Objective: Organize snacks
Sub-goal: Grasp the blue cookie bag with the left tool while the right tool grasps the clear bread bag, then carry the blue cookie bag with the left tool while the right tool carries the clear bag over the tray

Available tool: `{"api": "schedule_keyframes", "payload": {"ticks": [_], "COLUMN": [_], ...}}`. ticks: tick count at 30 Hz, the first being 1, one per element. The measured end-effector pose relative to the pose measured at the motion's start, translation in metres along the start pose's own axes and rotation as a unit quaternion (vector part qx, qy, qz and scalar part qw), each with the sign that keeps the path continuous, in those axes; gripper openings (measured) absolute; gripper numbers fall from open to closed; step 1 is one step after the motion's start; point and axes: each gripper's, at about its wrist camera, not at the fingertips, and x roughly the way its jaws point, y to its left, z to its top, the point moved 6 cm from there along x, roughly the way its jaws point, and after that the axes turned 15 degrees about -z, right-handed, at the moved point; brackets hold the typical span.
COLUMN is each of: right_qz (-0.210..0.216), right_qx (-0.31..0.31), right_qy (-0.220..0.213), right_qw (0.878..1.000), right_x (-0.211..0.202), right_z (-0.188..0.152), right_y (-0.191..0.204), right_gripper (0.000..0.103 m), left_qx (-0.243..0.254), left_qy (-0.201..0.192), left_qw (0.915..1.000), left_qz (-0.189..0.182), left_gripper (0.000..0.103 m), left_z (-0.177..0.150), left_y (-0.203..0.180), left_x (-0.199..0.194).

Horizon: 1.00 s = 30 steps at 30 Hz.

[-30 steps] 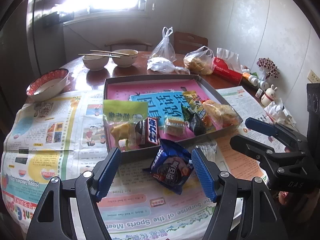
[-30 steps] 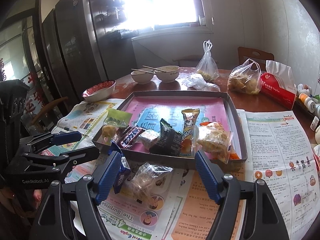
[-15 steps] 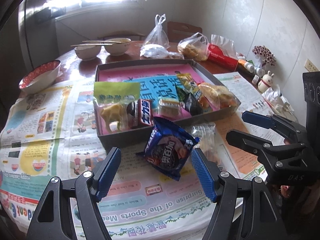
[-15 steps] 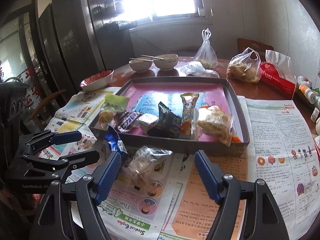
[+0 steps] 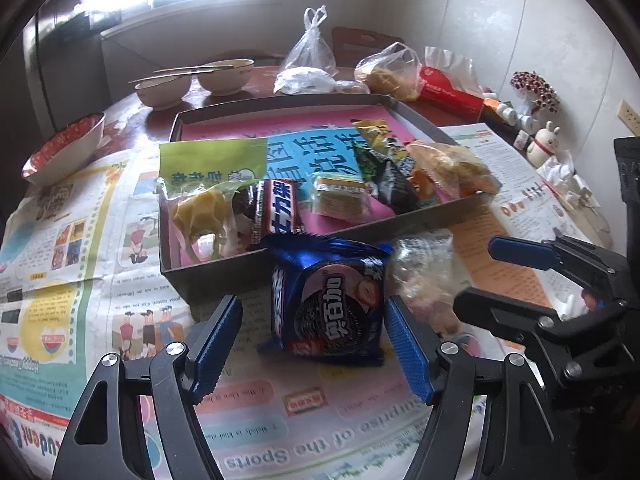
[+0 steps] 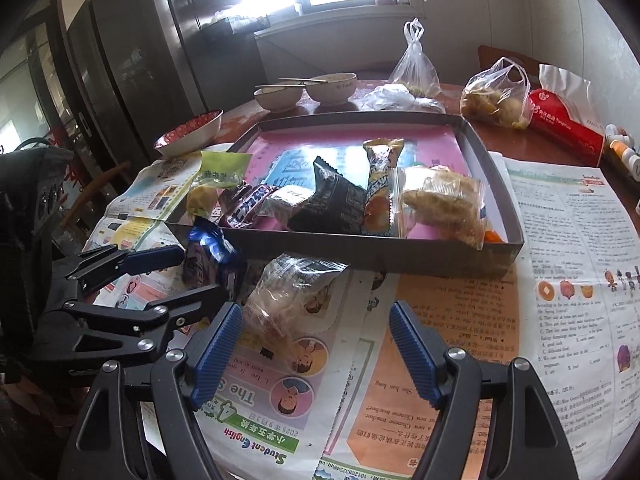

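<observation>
- The counter, brown wood, is carrying spread newspaper over its near part.
- A shallow grey tray is lying on the newspaper, holding a row of snacks: a green-topped bag, a dark chocolate bar, a small wrapped cake, a black packet and a clear bag of pastry.
- The left claw is sitting wide open around a blue cookie packet, which is lying on the newspaper just outside the tray's near wall; whether the pads are touching it is not clear.
- The right claw is hanging wide open and holding nothing, its left pad just beside a clear plastic snack bag lying on the newspaper next to the cookie packet.
</observation>
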Motion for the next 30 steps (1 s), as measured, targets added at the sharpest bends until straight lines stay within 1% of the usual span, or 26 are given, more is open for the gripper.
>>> {"api": "schedule_keyframes", "payload": {"ticks": [8, 10, 11, 12, 13, 14, 16, 21, 25, 30], "right_qz": [0.011, 0.014, 0.017, 0.02, 0.025, 0.033, 0.044, 0.041, 0.037, 0.031], "right_qx": [-0.003, -0.004, -0.006, -0.008, -0.009, -0.012, -0.012, -0.01, -0.005, 0.009], "right_qy": [0.018, 0.021, 0.022, 0.024, 0.026, 0.028, 0.03, 0.02, 0.006, -0.019], "right_qw": [1.0, 1.0, 1.0, 0.999, 0.999, 0.999, 0.999, 0.999, 0.999, 0.999], "right_x": [0.018, 0.022, 0.024, 0.027, 0.028, 0.029, 0.032, 0.031, 0.018, 0.001], "right_z": [0.002, 0.002, 0.003, 0.004, 0.003, 0.003, 0.003, 0.003, 0.002, 0.012], "right_y": [0.011, 0.015, 0.018, 0.02, 0.022, 0.025, 0.028, 0.027, 0.019, 0.004], "right_gripper": [0.075, 0.074, 0.071, 0.069, 0.064, 0.058, 0.05, 0.047, 0.047, 0.047], "left_qx": [-0.029, -0.037, -0.036, -0.035, -0.036, -0.036, -0.037, -0.04, -0.049, -0.039], "left_qy": [0.008, 0.009, 0.007, 0.005, 0.004, 0.003, 0.001, 0.0, -0.004, -0.032], "left_qw": [0.9994, 0.9991, 0.9992, 0.9992, 0.9992, 0.9992, 0.9992, 0.999, 0.9981, 0.9978], "left_qz": [-0.014, -0.019, -0.017, -0.017, -0.017, -0.017, -0.017, -0.022, -0.037, -0.043], "left_gripper": [0.075, 0.073, 0.068, 0.066, 0.063, 0.062, 0.06, 0.058, 0.058, 0.058], "left_z": [-0.004, -0.006, -0.005, -0.005, -0.005, -0.005, -0.006, -0.006, -0.007, 0.004], "left_y": [0.014, 0.017, 0.017, 0.017, 0.017, 0.018, 0.018, 0.019, 0.017, 0.009], "left_x": [0.01, 0.011, 0.011, 0.011, 0.011, 0.01, 0.01, 0.008, 0.001, -0.022]}}
